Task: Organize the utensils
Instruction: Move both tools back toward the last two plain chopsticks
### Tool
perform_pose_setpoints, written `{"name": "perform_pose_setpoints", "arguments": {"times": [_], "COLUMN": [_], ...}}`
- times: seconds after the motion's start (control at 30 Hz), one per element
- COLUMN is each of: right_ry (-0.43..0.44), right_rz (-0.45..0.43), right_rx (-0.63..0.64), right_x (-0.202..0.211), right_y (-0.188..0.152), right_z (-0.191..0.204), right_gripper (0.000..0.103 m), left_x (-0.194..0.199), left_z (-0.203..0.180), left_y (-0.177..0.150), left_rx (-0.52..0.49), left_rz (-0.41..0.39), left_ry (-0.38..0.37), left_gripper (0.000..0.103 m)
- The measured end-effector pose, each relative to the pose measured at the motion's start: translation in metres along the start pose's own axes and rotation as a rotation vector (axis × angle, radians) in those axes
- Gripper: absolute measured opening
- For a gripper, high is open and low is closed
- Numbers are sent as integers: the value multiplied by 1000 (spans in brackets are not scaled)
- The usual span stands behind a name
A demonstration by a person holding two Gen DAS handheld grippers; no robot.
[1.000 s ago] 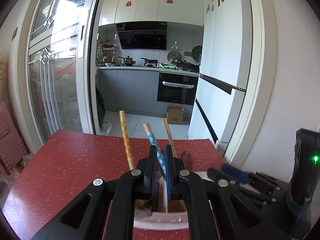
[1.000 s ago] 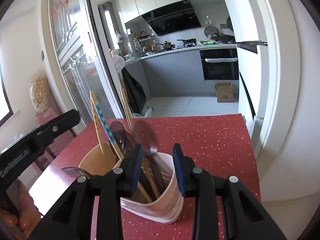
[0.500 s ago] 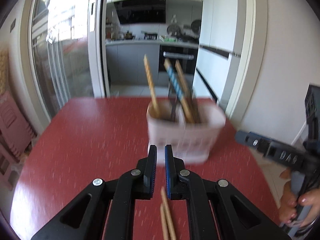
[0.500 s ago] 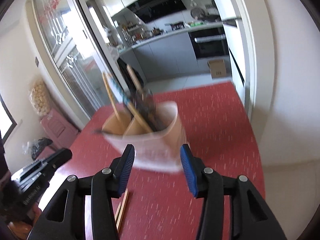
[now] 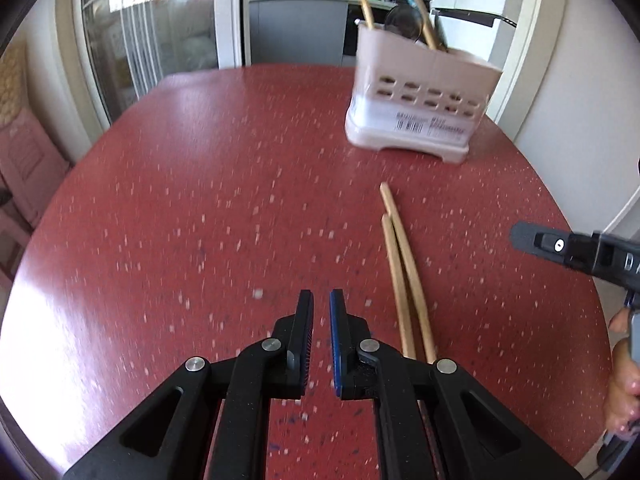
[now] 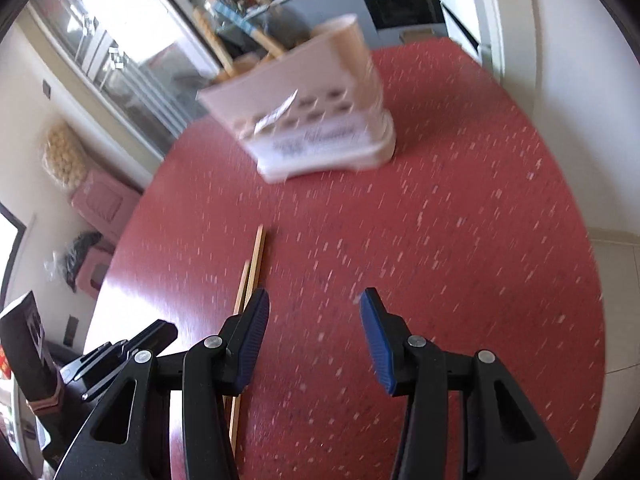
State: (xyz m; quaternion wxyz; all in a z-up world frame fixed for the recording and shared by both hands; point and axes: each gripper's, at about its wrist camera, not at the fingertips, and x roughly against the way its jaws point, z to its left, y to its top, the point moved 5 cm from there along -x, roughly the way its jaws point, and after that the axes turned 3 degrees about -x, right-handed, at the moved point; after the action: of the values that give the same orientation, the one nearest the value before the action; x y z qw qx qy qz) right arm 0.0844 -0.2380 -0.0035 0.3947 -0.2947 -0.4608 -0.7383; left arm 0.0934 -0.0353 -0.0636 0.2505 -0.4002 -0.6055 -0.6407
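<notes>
chopsticks (image 5: 404, 276) are lying flat on the red table (image 5: 200, 208), near the pink utensil holder (image 5: 420, 108).
left gripper (image 5: 320, 320) is hanging just left of them, fingers together and empty; right gripper (image 6: 312, 320) is hovering, fingers apart, holding nothing.

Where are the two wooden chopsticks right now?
The chopsticks lie on the red table, nearer the cameras than the utensil holder, just right of the left gripper.
</notes>
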Motion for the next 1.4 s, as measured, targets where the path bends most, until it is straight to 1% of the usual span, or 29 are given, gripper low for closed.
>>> {"name": "perform_pose_setpoints", "arguments": {"times": [0.07,0.2,0.33,0.47,0.5,0.53,0.57,0.63,0.67,0.7,0.87,1.07,1.13,1.3,1.4], "right_ry": [-9,-17,-35,-49,-53,-55,-59,-67,-72,-79,-117,-153,-164,-222,-233], "right_rz": [18,42,62,79,82,85,89,95,97,99,123,149,158,172,183], "right_rx": [15,45,68,87,90,92,94,96,97,98,113,144,151,194,209], "right_x": [-4,-8,-14,-18,-19,-20,-21,-23,-24,-26,-36,-52,-58,-71,-79], "right_y": [-6,-18,-24,-29,-30,-31,-30,-31,-31,-31,-31,-27,-25,-22,-19], "right_z": [6,15,23,30,32,33,35,37,37,37,44,55,60,69,77], "right_gripper": [52,51,51,51,51,51,51,52,52,52,53,53,53,53,53], "left_x": [0,-1,1,-4,-4,-3,-3,2,4,5,8,7,6,6,6], "left_z": [3,8,15,21,22,23,25,30,31,32,39,46,49,50,51], "left_y": [-6,-9,-11,-15,-16,-17,-18,-17,-16,-14,-11,-17,-18,-19,-20], "left_rx": [12,30,62,76,80,83,90,119,118,113,111,114,122,124,124], "left_rz": [5,1,3,12,14,16,21,-9,-12,-11,-9,0,1,1,3], "left_ry": [-3,-6,-18,-13,-13,-13,-10,10,4,-2,19,48,48,53,52], "left_gripper": [37,37,37,38,40,75,103,103,103,103,103,103,103,103,103]}}
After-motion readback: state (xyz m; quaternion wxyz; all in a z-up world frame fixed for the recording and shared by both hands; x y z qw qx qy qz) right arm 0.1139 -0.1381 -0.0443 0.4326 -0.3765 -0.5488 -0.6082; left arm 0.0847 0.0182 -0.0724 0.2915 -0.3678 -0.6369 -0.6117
